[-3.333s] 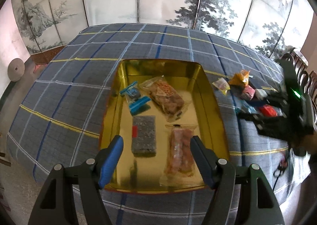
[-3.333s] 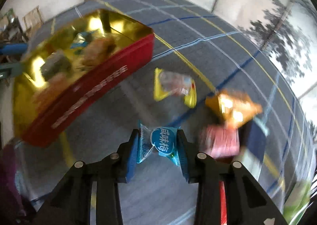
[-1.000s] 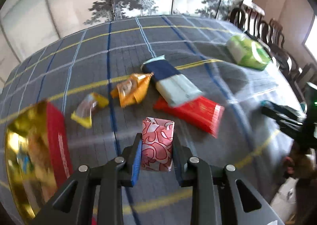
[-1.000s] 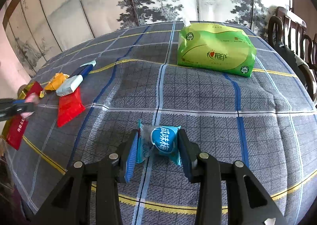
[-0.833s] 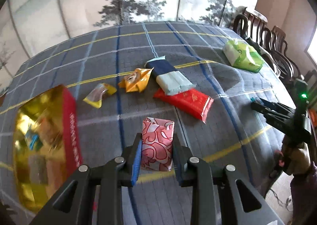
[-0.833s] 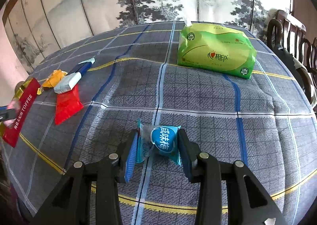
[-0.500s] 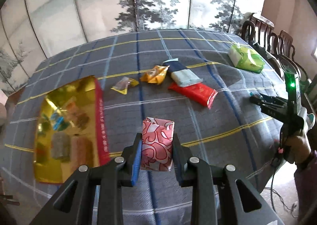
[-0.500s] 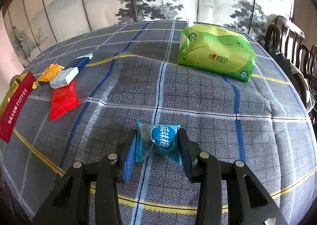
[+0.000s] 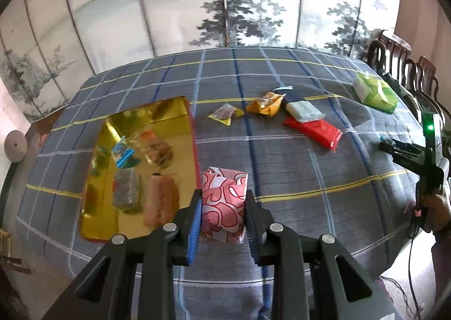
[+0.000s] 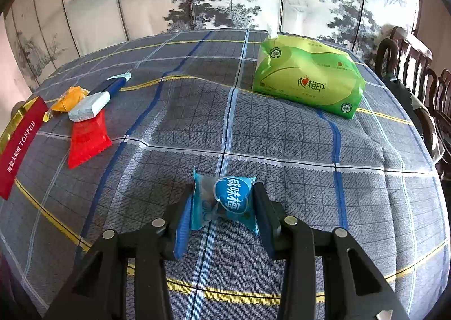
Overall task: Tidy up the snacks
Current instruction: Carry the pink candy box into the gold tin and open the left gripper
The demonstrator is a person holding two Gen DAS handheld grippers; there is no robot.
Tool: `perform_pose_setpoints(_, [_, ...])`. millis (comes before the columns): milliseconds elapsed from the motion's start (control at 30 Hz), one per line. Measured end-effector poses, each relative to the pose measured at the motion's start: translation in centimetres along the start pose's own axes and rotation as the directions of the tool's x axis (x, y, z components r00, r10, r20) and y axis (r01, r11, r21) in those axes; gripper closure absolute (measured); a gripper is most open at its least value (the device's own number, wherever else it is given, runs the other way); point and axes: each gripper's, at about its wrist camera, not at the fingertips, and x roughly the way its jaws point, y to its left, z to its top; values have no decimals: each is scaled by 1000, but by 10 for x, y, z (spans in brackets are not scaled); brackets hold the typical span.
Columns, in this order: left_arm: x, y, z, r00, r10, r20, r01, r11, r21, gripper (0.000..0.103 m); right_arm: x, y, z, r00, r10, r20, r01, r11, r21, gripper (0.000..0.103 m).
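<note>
My left gripper [image 9: 222, 201] is shut on a pink-and-white patterned snack packet [image 9: 224, 205], held above the table just right of the gold tin [image 9: 146, 114]. Inside the tin lie several wrapped snacks. Loose on the cloth beyond are a yellow packet [image 9: 225, 114], an orange packet [image 9: 265, 104], a blue-and-white bar [image 9: 300, 107] and a red packet [image 9: 313, 129]. My right gripper [image 10: 224, 201] is shut on a blue candy packet [image 10: 225, 201] above the checked cloth. In the left wrist view the right gripper [image 9: 389, 148] shows at the far right, held by a hand.
A green tissue pack [image 10: 307, 80] lies at the back right of the table. The tin's red side [image 10: 19, 145] shows at the left edge of the right wrist view. Wooden chairs [image 9: 403, 71] stand along the right. A painted folding screen [image 9: 225, 4] backs the table.
My left gripper has swung left and risen with the pink packet, bringing the gold tin fully into view beside it. My right gripper has kept still, holding the blue candy.
</note>
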Motion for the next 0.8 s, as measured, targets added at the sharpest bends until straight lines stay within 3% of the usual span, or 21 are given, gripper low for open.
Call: perform_pose_setpoints(800, [7, 53, -4, 998, 55, -27, -58, 993, -102, 75, 0, 1, 0, 1000, -3, 0, 3, 1000, -3, 65])
